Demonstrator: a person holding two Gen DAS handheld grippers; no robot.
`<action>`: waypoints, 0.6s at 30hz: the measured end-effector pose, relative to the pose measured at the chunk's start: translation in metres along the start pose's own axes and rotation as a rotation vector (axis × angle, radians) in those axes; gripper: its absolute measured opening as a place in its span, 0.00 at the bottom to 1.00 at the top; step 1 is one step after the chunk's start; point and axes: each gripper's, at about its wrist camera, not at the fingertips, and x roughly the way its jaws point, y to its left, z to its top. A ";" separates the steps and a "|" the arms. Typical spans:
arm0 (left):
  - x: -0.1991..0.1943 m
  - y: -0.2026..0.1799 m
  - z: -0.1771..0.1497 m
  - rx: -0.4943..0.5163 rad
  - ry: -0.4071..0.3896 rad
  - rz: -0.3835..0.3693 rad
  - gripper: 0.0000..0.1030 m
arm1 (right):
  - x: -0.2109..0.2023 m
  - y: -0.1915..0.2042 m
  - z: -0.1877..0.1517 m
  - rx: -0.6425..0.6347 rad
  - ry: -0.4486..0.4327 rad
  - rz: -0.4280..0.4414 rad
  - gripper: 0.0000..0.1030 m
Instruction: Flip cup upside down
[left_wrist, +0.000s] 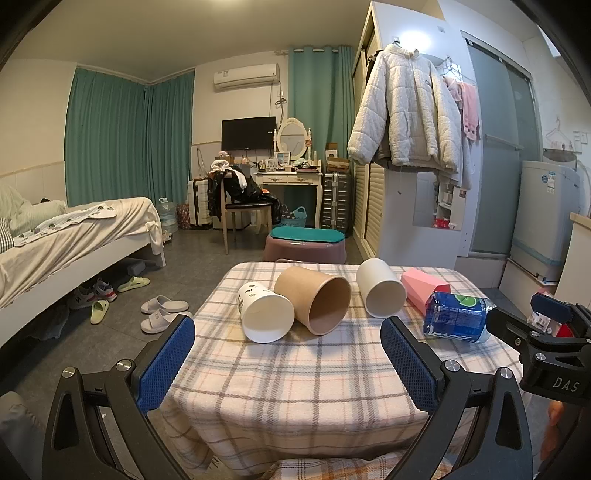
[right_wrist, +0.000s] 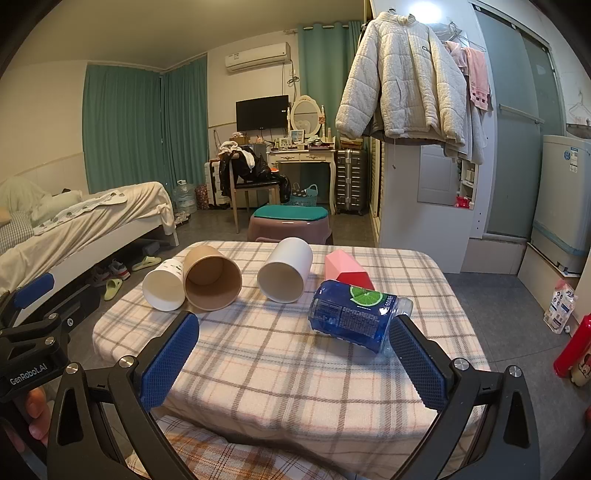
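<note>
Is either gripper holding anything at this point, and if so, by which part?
Nothing is held. The left gripper and right gripper are both open above the near table edge, short of the brown cup and the other cups lying on their sides.

A lived-in studio bedroom at home: an unmade bed (left_wrist: 74, 236) with slippers (left_wrist: 162, 312) on the tile floor beside it, teal curtains (left_wrist: 122, 136), a wall air conditioner (left_wrist: 245, 75), a white dressing table with an oval mirror (left_wrist: 291, 140), suitcases, a padded jacket (left_wrist: 406, 107) hanging on the wardrobe, and a washing machine (left_wrist: 546, 218).
</note>
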 end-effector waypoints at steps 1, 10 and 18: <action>0.000 0.000 0.000 -0.001 0.001 0.000 1.00 | 0.000 0.000 0.000 0.000 0.000 0.000 1.00; 0.001 0.004 0.001 -0.005 0.004 -0.002 1.00 | 0.001 0.000 -0.002 0.003 0.004 -0.004 1.00; 0.003 0.006 -0.001 -0.007 0.006 0.001 1.00 | 0.000 0.002 0.000 0.000 0.006 0.002 1.00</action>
